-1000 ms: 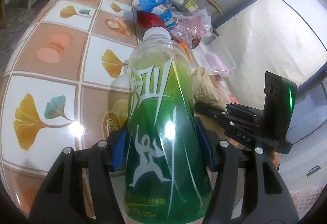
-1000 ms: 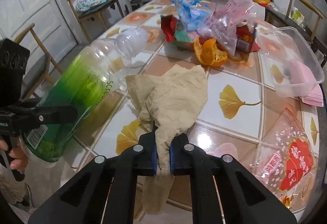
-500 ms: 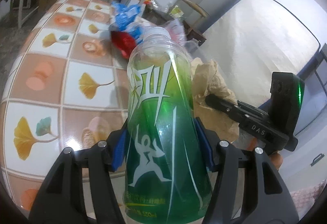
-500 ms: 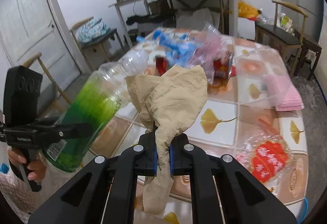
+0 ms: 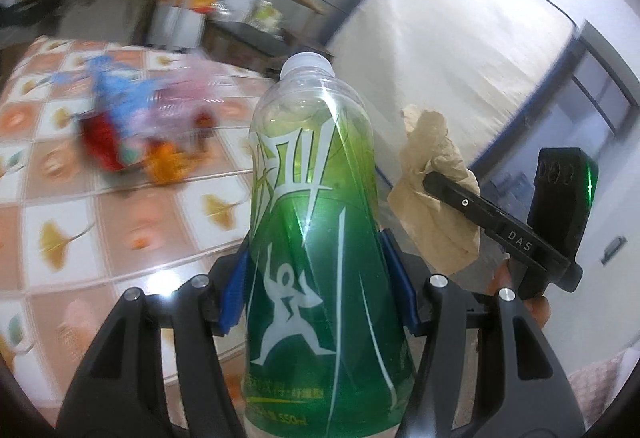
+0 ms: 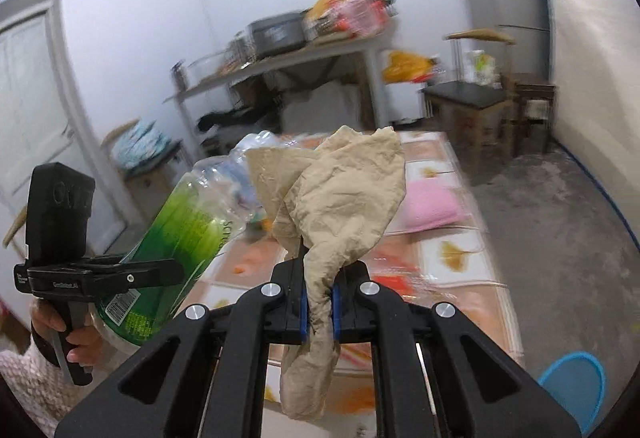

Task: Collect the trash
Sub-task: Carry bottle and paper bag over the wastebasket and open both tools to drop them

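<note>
Gripping a green drink bottle (image 5: 320, 230) by its lower body, the left gripper (image 5: 320, 302) is seen with its blue pads (image 5: 236, 286) pressed against both sides, the jaws held apart only by the bottle's width. The bottle is kept neck-forward beyond the fingertips, cap end away from the wrist, presumably so that nothing left inside is spilled while it is carried. Left of and beyond this gripper, the tiled table (image 5: 132, 238) is blurred, and a heap of wrappers (image 5: 128, 126) is left lying on it, well apart from the fingers.

To the right of the bottle, a crumpled brown paper (image 6: 332, 206) is pinched by the right gripper (image 6: 318, 310), whose jaws are pressed almost together on the paper's twisted middle. Most of the sheet is fanned out ahead of the fingertips, and a tail is left hanging below them; a narrow waist of the paper seems to have been chosen because it gives thin pads something firm to bite. Both loads are held clear of the table, side by side but not touching, as far as can be told.

Low and to the right of the right gripper, a blue bin (image 6: 572, 390) is glimpsed on the floor. It is judged the likely place for both pieces, though its inside cannot be seen. More rubbish on the table would remain to be fetched.
</note>
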`<action>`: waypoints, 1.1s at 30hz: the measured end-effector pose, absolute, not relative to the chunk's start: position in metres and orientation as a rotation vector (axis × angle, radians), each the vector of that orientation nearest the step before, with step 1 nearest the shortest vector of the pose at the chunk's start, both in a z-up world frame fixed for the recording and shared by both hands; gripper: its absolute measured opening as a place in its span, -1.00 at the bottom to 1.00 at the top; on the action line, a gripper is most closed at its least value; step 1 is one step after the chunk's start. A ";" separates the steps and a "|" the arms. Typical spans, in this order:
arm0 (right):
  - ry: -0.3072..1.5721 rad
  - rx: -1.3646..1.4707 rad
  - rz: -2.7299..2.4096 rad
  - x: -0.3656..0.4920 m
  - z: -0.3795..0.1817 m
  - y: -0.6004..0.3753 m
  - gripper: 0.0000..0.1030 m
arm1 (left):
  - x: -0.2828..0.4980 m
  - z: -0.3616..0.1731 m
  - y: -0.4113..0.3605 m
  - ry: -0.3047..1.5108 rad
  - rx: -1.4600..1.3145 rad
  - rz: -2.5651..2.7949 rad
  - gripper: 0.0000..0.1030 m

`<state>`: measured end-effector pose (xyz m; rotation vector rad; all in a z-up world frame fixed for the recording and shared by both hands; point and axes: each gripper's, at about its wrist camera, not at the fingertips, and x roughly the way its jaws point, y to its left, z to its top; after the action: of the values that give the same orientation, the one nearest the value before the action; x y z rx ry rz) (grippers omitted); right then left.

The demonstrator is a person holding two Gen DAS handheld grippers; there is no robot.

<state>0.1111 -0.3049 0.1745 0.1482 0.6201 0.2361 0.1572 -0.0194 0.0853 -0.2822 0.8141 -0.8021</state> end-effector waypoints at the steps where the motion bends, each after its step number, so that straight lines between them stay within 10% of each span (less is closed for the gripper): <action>1: 0.608 0.160 0.199 0.103 0.177 -0.319 -0.83 | 0.158 0.088 -0.032 0.815 -0.272 -0.830 0.11; 14: 0.634 0.455 -0.374 -0.037 0.118 -0.530 -0.83 | 0.128 0.073 -0.281 0.978 -0.071 -1.298 0.11; 33: 0.856 0.903 -0.562 -0.041 -0.111 -0.691 -0.82 | 0.124 -0.156 -0.554 1.429 0.181 -1.205 0.12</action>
<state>-0.0413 -0.6905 -0.1111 0.9034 0.8557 -0.5621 0.1244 -0.5535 -0.1562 0.1807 1.4294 -1.2053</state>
